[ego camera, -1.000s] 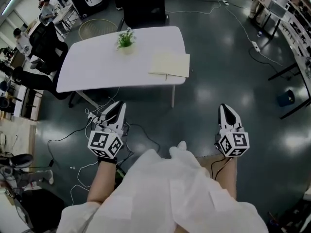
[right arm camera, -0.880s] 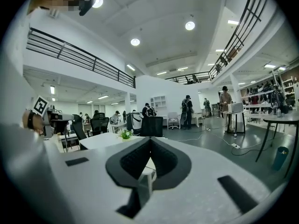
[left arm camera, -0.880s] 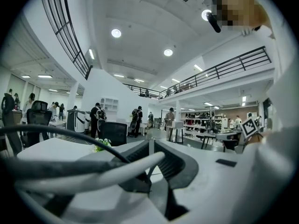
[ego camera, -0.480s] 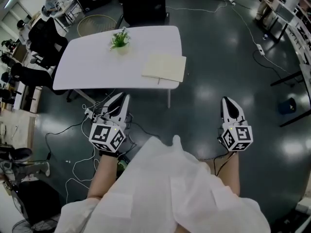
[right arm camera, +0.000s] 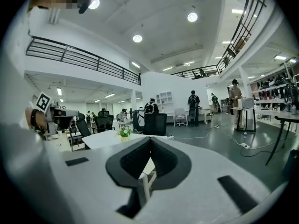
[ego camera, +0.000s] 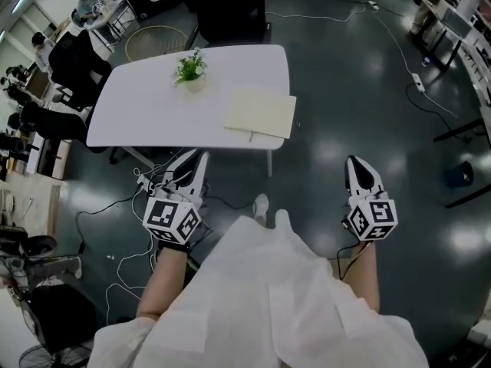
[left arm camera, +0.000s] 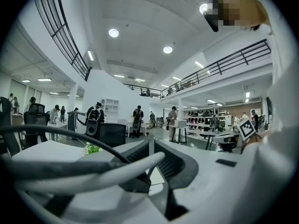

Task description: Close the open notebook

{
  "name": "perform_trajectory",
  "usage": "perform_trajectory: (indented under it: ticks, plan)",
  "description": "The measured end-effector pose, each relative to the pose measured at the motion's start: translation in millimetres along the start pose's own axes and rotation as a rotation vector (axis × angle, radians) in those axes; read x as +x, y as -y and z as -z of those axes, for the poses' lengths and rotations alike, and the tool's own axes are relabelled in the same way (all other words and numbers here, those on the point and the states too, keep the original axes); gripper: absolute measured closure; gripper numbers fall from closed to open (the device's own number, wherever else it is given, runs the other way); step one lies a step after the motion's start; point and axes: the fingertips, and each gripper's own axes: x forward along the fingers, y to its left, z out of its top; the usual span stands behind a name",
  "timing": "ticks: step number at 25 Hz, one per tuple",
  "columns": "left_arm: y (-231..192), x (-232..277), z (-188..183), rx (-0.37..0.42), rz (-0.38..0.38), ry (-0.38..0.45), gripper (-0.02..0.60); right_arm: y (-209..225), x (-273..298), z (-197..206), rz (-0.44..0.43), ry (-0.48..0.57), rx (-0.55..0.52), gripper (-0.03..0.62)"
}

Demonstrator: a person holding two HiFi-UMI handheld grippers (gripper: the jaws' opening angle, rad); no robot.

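**Item:** cream paper notebook (ego camera: 261, 114), apparently lying open and flat at the near right corner of the white rounded table (ego camera: 146, 106). A small green potted plant (ego camera: 190, 69) stands toward the far edge.

**Grippers:** left gripper (ego camera: 201, 158) and right gripper (ego camera: 354, 162) are both clenched and empty, well short of the table.

**Step:** approach, by judgement.

**Next:** reach the near edge, catch one cover and fold it over.

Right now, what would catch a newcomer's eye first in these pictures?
The white rounded table stands out against the dark glossy floor in the upper left of the head view, with a small green potted plant near its far edge and a pale cream notebook lying flat at its near right corner. Below it, the left tool and right tool are both shut and empty, short of the table.
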Motion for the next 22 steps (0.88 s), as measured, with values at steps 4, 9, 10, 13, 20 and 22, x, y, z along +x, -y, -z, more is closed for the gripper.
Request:
perform_trajectory:
  ticks: [4,9,10,13,20,22]
  plan:
    - [-2,18,1,0.007,0.010,-0.008,0.548,3,20,-7,-0.024,0.005,-0.007,0.589]
    - [-27,43,1,0.005,0.022,-0.013,0.548,-6,61,-12,-0.050,-0.009,0.004,0.564]
    - [-35,47,2,0.002,0.020,-0.015,0.548,-8,71,-12,-0.053,-0.015,0.009,0.545]
    - [-63,65,3,-0.010,0.014,-0.022,0.548,-10,103,-9,-0.049,-0.034,0.026,0.539]
    - [-145,116,-3,0.013,0.036,-0.038,0.548,-15,190,-6,-0.009,-0.067,0.042,0.526]
    - [-164,129,-1,0.012,0.045,-0.045,0.548,-16,209,-3,0.009,-0.077,0.051,0.526]
